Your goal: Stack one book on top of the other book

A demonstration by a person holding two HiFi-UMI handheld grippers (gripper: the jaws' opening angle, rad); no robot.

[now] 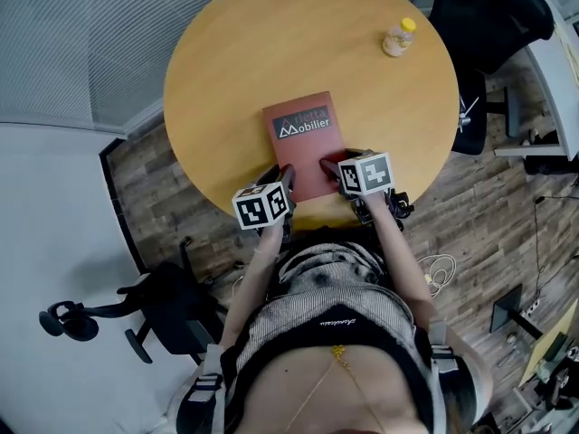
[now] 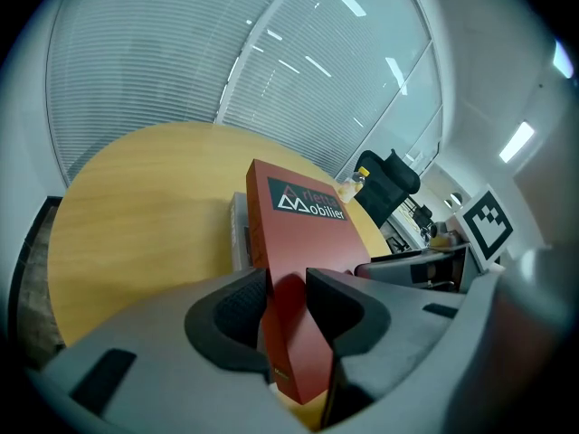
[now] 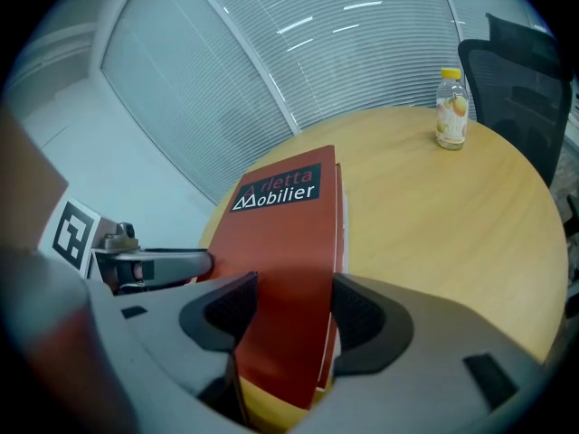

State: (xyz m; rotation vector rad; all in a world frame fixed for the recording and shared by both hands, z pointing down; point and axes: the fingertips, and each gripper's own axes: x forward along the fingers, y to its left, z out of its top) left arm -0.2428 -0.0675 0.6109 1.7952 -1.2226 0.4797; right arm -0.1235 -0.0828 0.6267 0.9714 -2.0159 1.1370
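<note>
A red book (image 1: 303,138) with white print on a dark label lies over the near part of the round wooden table (image 1: 235,70). My left gripper (image 1: 282,177) is shut on its near left corner and my right gripper (image 1: 333,168) on its near right corner. In the left gripper view the jaws (image 2: 288,301) pinch the red book (image 2: 298,233), and the edge of a grey second book (image 2: 238,233) shows under its left side. In the right gripper view the red book (image 3: 285,233) fills the gap between the jaws (image 3: 294,310). Whether the two books touch is hidden.
A small bottle with a yellow cap (image 1: 398,37) stands at the far right of the table. A black office chair (image 1: 488,12) stands behind it, and another black chair (image 1: 136,310) is on the floor at the near left. Window blinds run along the far side.
</note>
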